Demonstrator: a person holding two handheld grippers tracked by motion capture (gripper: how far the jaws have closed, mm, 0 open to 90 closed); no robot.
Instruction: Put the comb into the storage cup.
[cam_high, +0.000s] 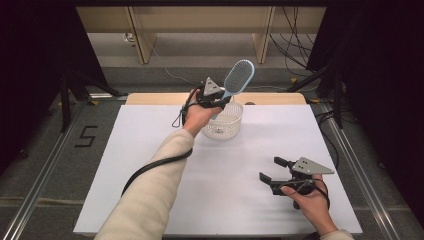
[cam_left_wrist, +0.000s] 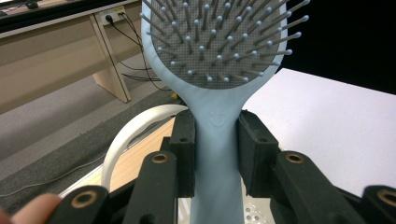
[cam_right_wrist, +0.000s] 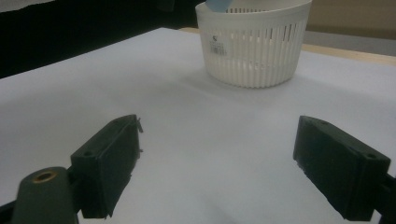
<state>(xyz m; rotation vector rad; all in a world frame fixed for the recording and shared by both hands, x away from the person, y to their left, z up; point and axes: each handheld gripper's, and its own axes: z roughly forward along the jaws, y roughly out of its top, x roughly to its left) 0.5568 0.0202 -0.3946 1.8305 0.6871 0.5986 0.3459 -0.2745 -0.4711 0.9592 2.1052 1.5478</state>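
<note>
The left hand-held gripper (cam_high: 218, 98), at upper centre of the high view, is clamped on the handle of a pale blue hairbrush (cam_high: 237, 80). The brush's long axis tilts up and to the right, head uppermost, handle end directly over the white basket (cam_high: 223, 125) on the worktop (cam_high: 150, 150). Judged next: a straight descent. The right hand-held gripper (cam_high: 272, 171), lower right, stands released, well apart from the basket.
</note>
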